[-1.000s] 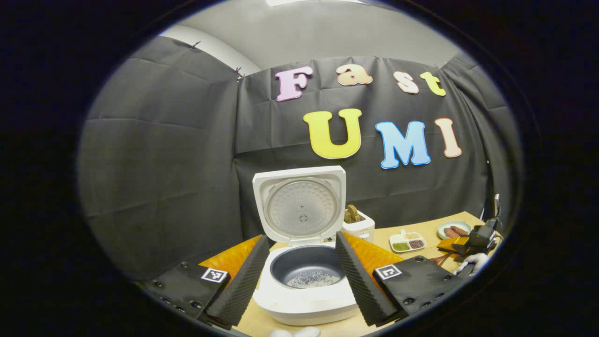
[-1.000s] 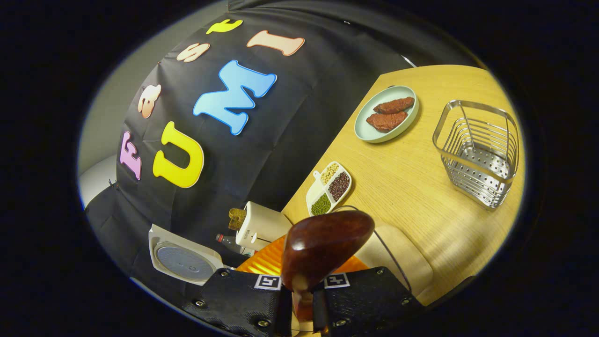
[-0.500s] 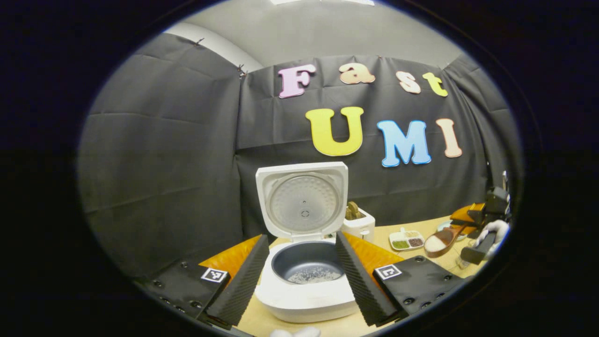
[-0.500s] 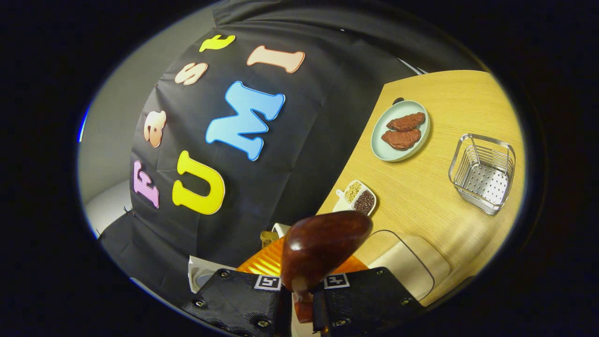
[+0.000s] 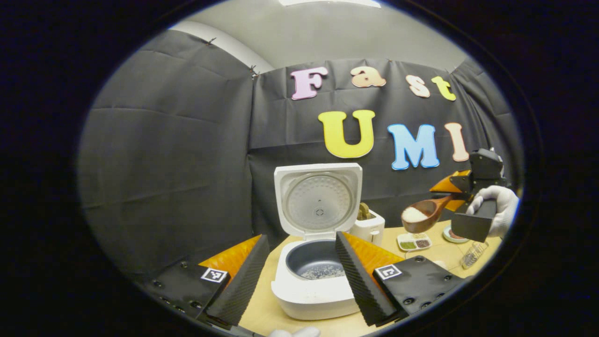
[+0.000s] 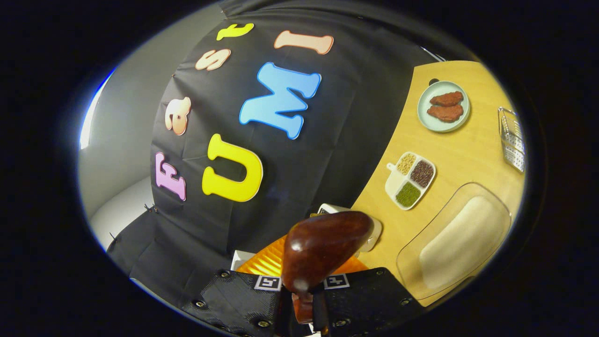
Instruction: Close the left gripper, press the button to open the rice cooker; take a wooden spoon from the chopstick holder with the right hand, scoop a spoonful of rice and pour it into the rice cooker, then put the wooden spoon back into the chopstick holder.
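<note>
Above the table point(image 6: 449, 154), right tool point(image 6: 302, 299) pinching rice-filled wooden spoon point(image 5: 421, 213); left tool point(image 5: 299, 281) spread.

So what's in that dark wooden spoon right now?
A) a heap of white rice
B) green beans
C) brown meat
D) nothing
A: in the left gripper view the dark wooden spoon, held up right of the open white rice cooker, carries a mound of white rice.

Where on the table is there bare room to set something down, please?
Bare wood lies between the sectioned dish, the plate of meat and the wire basket. It is crowded around the clear rice tub and the toaster beside the rice cooker.
</note>
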